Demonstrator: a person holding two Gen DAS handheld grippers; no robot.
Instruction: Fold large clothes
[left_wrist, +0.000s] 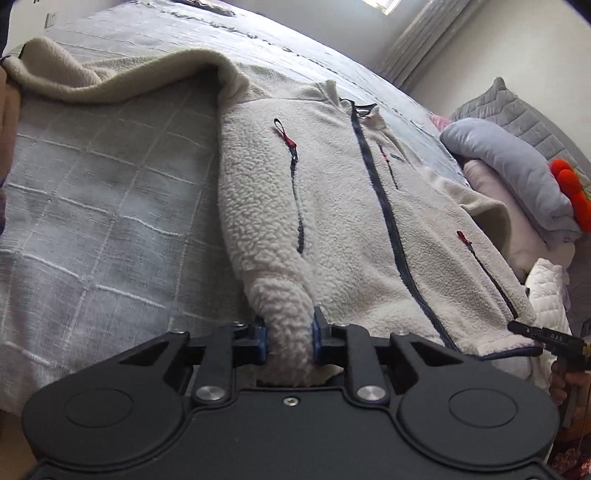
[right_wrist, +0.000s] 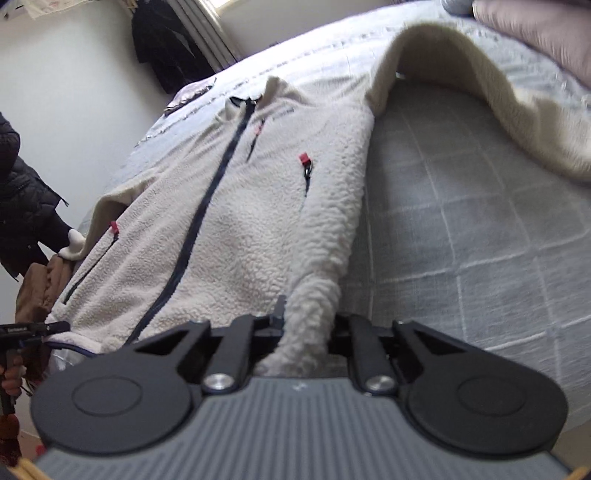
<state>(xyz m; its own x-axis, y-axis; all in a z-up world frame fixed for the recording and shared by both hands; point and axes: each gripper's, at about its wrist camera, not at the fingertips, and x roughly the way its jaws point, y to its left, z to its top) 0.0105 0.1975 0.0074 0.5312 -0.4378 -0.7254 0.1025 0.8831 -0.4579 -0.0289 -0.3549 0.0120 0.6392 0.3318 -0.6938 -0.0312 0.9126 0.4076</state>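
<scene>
Lying zipped, front up on the grey checked bedspread (left_wrist: 92, 192), the cream fleece jacket (left_wrist: 332, 206) has its hem corners pinched: left gripper (left_wrist: 289, 338) jaws clamp one, right gripper (right_wrist: 306, 328) the other, probably to keep the hem taut for folding.

So the bed (left_wrist: 110, 206) has a grey cover with a white grid of lines, and a cream fleece jacket (left_wrist: 332, 221) is spread front-up on it, dark zipper running down the middle, one sleeve arching off across the cover. Up by the far edge there's a grey-blue pillow (left_wrist: 509, 162) piled on a pale pink one (left_wrist: 495, 199), with something white and quilted (left_wrist: 546, 291) just beside them.
</scene>
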